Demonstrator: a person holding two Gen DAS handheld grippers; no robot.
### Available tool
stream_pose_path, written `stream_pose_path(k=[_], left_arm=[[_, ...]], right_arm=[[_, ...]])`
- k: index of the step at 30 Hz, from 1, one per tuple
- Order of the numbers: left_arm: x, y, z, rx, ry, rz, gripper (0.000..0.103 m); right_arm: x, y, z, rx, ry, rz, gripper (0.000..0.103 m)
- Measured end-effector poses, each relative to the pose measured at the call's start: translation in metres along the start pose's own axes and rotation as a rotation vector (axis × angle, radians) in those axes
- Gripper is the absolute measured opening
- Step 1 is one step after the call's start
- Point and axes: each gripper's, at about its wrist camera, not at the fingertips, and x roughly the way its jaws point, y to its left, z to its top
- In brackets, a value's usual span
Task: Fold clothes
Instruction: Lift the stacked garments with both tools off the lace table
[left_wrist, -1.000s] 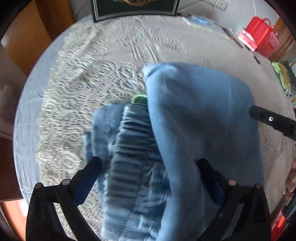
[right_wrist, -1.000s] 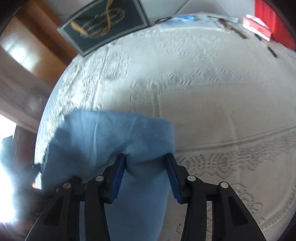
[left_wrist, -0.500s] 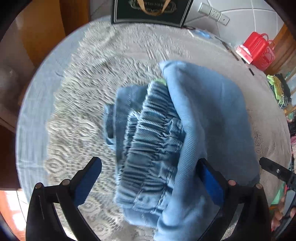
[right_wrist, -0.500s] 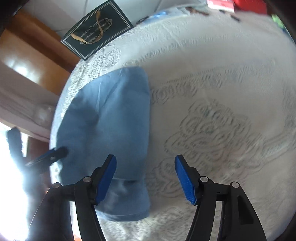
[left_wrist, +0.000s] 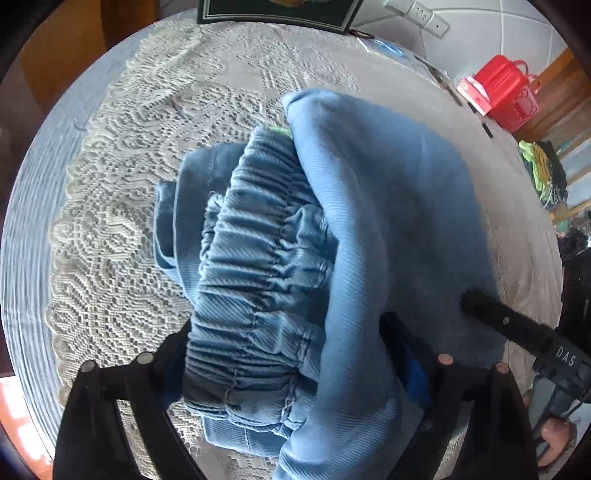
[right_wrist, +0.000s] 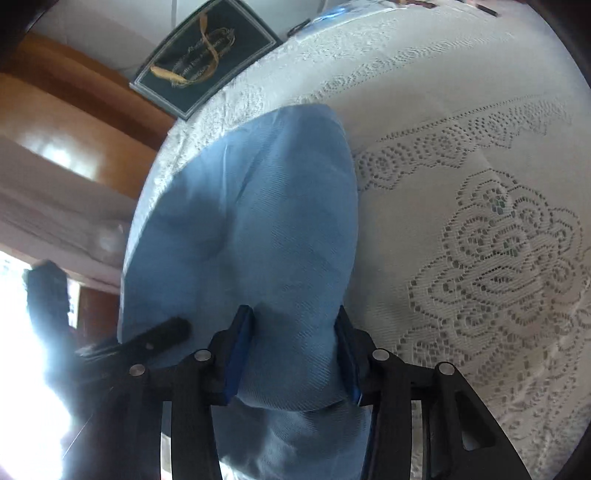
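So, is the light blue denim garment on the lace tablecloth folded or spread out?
Folded: the light blue denim garment lies doubled in a bundle, one flap laid over its gathered elastic waistband.

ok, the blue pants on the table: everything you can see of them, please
The blue pants are a twill or denim-like cotton, lying bundled on the lace tablecloth. A gathered elastic waistband shows, with a smooth panel folded over its right side and a bit of green at the top edge. The left gripper straddles the bundle, jaws wide, having just closed a little. The right gripper has been closing; its pads press a fold.
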Motion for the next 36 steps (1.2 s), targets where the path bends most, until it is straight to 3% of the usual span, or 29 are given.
stream_pose_path(k=[2, 5, 6, 8, 9, 13, 15, 16, 17, 18, 19, 24, 32, 36], left_arm=[[0.003, -0.004, 0.0, 0.02, 0.005, -0.002, 0.103], [0.006, -0.013, -0.004, 0.047, -0.005, 0.062, 0.103], [0.005, -0.013, -0.005, 0.015, 0.016, 0.054, 0.099], [-0.004, -0.011, -0.006, -0.046, 0.026, -0.004, 0.084], [-0.007, -0.01, -0.006, -0.053, 0.018, -0.018, 0.084], [-0.004, 0.0, -0.004, -0.098, 0.014, -0.079, 0.086], [-0.005, 0.006, -0.004, -0.134, 0.008, -0.141, 0.094], [-0.005, 0.009, -0.004, -0.155, 0.013, -0.148, 0.093], [-0.008, 0.011, -0.005, -0.177, 0.018, -0.143, 0.076], [-0.01, 0.013, -0.006, -0.199, 0.023, -0.142, 0.067], [-0.01, 0.015, -0.008, -0.211, 0.025, -0.181, 0.066], [-0.004, 0.017, -0.003, -0.182, 0.019, -0.16, 0.066], [-0.006, 0.005, -0.002, -0.12, -0.009, -0.108, 0.065], [-0.008, 0.01, -0.007, -0.117, -0.011, -0.111, 0.063]], right_arm=[[-0.001, -0.008, -0.001, 0.035, -0.012, 0.041, 0.043], [-0.004, -0.01, -0.005, 0.031, -0.016, 0.062, 0.043], [-0.004, -0.01, -0.004, 0.033, -0.011, 0.059, 0.042], [-0.004, -0.009, -0.003, 0.05, 0.02, 0.01, 0.03], [-0.004, -0.008, -0.003, 0.052, 0.031, -0.008, 0.029], [-0.004, -0.011, -0.004, 0.065, 0.021, 0.014, 0.027], [-0.004, -0.019, -0.003, 0.103, 0.017, 0.062, 0.027], [-0.004, -0.023, -0.002, 0.118, 0.018, 0.083, 0.027], [-0.004, -0.027, -0.002, 0.136, 0.024, 0.102, 0.026], [-0.005, -0.027, -0.002, 0.147, 0.035, 0.096, 0.024], [-0.005, -0.028, -0.002, 0.158, 0.047, 0.089, 0.023], [0.003, -0.009, -0.008, 0.08, 0.044, 0.009, 0.017], [0.004, -0.008, -0.023, 0.067, 0.015, 0.013, 0.017], [0.003, 0.013, -0.03, -0.045, 0.028, -0.119, 0.017]])
